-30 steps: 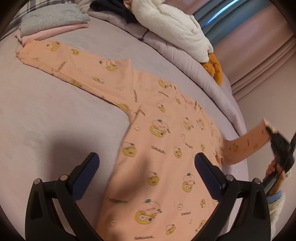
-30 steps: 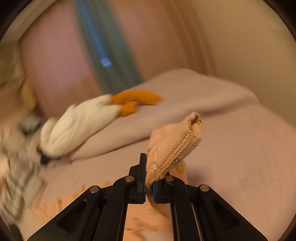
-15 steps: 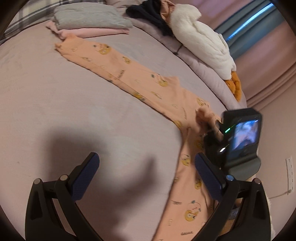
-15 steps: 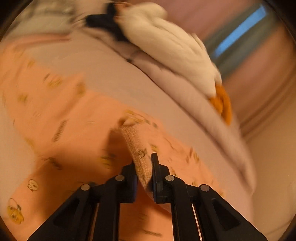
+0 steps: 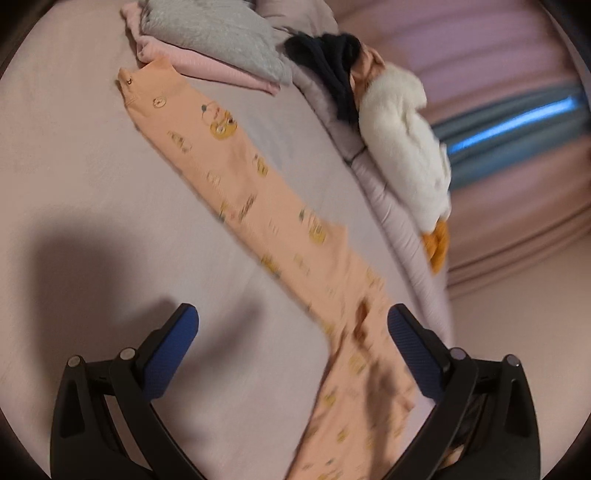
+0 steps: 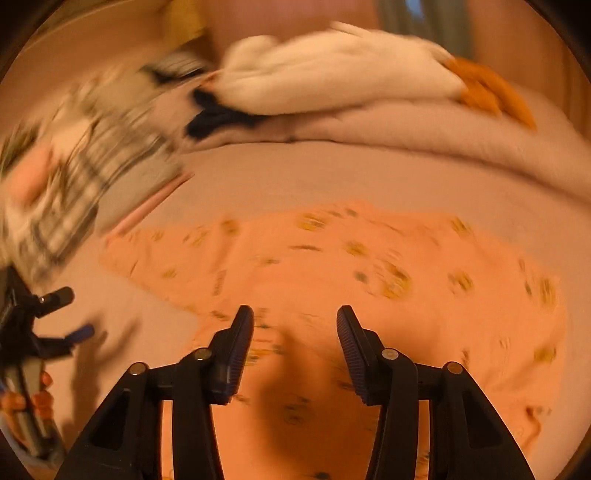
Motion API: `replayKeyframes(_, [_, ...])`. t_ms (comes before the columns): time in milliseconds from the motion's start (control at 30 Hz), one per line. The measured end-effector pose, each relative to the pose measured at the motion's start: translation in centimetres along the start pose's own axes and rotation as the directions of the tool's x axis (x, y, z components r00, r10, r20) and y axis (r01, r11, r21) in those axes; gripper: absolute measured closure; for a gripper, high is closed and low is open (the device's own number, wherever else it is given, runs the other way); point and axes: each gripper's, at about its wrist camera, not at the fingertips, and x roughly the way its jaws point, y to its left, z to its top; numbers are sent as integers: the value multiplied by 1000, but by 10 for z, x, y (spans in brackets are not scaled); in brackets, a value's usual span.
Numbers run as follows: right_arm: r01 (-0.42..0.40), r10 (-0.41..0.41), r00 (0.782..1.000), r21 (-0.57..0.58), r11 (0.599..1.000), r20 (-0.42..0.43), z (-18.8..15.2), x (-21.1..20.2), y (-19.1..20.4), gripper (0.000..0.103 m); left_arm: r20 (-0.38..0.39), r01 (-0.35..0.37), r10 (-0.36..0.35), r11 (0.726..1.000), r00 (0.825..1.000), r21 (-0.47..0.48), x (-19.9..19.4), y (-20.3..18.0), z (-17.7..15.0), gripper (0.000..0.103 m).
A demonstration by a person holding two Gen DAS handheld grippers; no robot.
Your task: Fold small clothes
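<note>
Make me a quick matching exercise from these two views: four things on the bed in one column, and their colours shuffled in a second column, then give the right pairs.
Things:
1. printed long-sleeve top
2. plush toy's body
3. top folded garment on the stack
4. crumpled garment by the plush toy

Colours:
A. dark navy
B. grey
C. peach orange
D. white

Pairs: 1-C, 2-D, 3-B, 4-A

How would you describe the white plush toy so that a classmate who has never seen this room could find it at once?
Start at the pinkish-lilac bed and look to its far edge, where a rolled duvet runs below the curtains. The white plush toy lies along that roll, beside a dark garment. Unlike the flat clothes nearby, it is puffy, fluffy white, with orange feet.
</note>
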Motion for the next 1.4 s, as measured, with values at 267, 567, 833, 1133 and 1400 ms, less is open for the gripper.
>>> replayKeyframes(267, [8, -9, 1000, -20, 1000, -29, 6, 46, 24, 85, 46, 51, -45, 988, 998, -144, 33, 19, 41, 4])
replayKeyframes(567, [-32, 25, 997, -101, 994, -68, 8, 79, 64, 85, 168, 13, 26, 974, 985, -225, 47, 35, 86, 11])
replayKeyframes(833, [-83, 80, 994, -43, 996, -73, 10, 81, 46, 85, 165, -157, 196, 963, 967, -221, 52, 46, 101, 85])
replayKeyframes(1133, [-93, 89, 992, -47, 995, -84, 10, 66, 45, 85, 206, -240, 259, 964, 944, -111, 36, 33, 98, 101])
replayKeyframes(1400, [-126, 127, 992, 47, 991, -12, 1, 3, -1, 85, 242, -267, 209, 933, 948, 242, 49, -80, 58, 101])
